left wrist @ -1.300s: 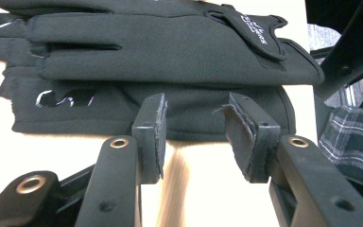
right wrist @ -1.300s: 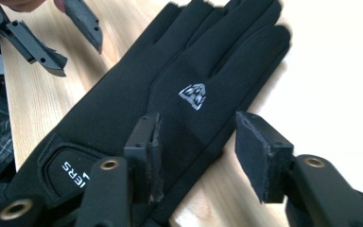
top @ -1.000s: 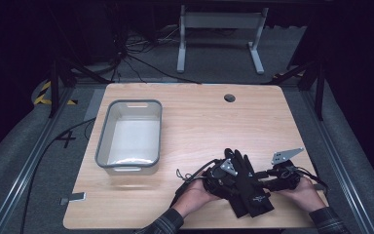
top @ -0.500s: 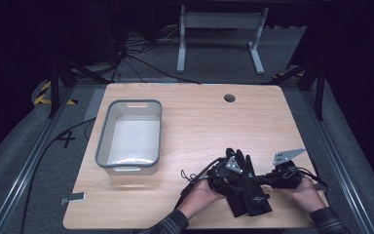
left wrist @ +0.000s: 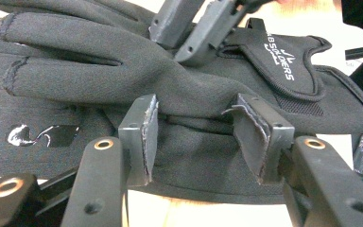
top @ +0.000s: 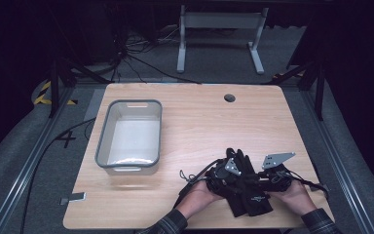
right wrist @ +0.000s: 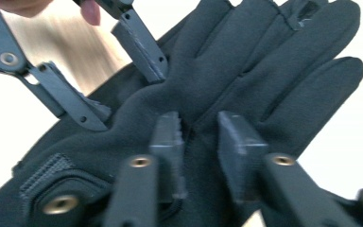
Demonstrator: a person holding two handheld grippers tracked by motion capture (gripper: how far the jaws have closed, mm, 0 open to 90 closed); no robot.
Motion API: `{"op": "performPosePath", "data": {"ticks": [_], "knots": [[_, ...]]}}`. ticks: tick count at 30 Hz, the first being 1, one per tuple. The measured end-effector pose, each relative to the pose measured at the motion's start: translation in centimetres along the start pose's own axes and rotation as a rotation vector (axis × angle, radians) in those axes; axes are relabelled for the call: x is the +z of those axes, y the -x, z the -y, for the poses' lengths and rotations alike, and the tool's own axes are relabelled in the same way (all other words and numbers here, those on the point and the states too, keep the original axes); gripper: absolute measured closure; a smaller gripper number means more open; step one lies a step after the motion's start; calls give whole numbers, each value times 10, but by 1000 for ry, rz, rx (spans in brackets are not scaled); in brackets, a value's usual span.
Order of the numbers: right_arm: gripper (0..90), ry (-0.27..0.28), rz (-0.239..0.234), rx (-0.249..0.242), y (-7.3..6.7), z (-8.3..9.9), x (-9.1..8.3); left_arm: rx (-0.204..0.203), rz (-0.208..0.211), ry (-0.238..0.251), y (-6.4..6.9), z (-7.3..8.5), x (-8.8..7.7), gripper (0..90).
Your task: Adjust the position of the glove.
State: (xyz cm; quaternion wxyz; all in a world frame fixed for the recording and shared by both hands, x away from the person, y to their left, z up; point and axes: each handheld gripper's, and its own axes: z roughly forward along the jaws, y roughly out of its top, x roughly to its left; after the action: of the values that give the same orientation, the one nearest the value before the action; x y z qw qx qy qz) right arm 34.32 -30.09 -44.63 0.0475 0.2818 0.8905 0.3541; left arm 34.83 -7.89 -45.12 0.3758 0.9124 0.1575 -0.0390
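A pair of black gloves (top: 247, 197) lies stacked at the table's near right edge, fingers pointing away. My left gripper (top: 228, 174) comes at the gloves (left wrist: 99, 71) from their left; its jaws (left wrist: 201, 137) have just been closing and hold a wide raised fold of the top glove between the pads. From the right, my right gripper (top: 269, 178) has also just been closing, and its jaws (right wrist: 203, 137) pinch a narrow ridge of the glove (right wrist: 264, 61) near the knuckles. The left gripper (right wrist: 127, 94) and the right gripper (left wrist: 177, 49) each appear in the other's view.
A grey plastic bin (top: 104, 141) stands on the table's left half, holding nothing that I can see. A round cable hole (top: 230, 98) sits near the far edge. The wooden tabletop (top: 199, 126) ends just below the hands.
The right gripper has shifted a little to the left, closer to the left gripper. The gloves and the left hand stay where they were.
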Motion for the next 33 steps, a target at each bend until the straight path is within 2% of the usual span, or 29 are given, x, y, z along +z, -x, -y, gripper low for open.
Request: {"op": "performPosePath", "data": {"ticks": [1,2,5,7,13,15,23,30,33], "knots": [[793,0,0,0,0,0,0,3,1,2,0,0,0,508],[868,7,-3,-11,-1,0,0,0,1,-1,0,0,0,508],[897,14,1,-24,-4,1,0,0,2,0,0,0,0,507],[900,27,-12,-14,-2,1,-3,2,3,3,0,1,-2,501],[900,120,-36,15,1,-4,-22,-2,-7,24,-2,6,-16,473],[900,138,-28,12,2,-6,-27,-8,-14,33,-3,8,-20,467],[900,225,-45,-9,-5,-24,-42,-29,-38,61,-6,16,-41,450],[900,257,-62,-17,-9,-37,-42,-46,-54,67,-9,24,-53,443],[900,250,-65,-20,-13,-39,-39,-50,-58,78,-10,28,-58,442]]}}
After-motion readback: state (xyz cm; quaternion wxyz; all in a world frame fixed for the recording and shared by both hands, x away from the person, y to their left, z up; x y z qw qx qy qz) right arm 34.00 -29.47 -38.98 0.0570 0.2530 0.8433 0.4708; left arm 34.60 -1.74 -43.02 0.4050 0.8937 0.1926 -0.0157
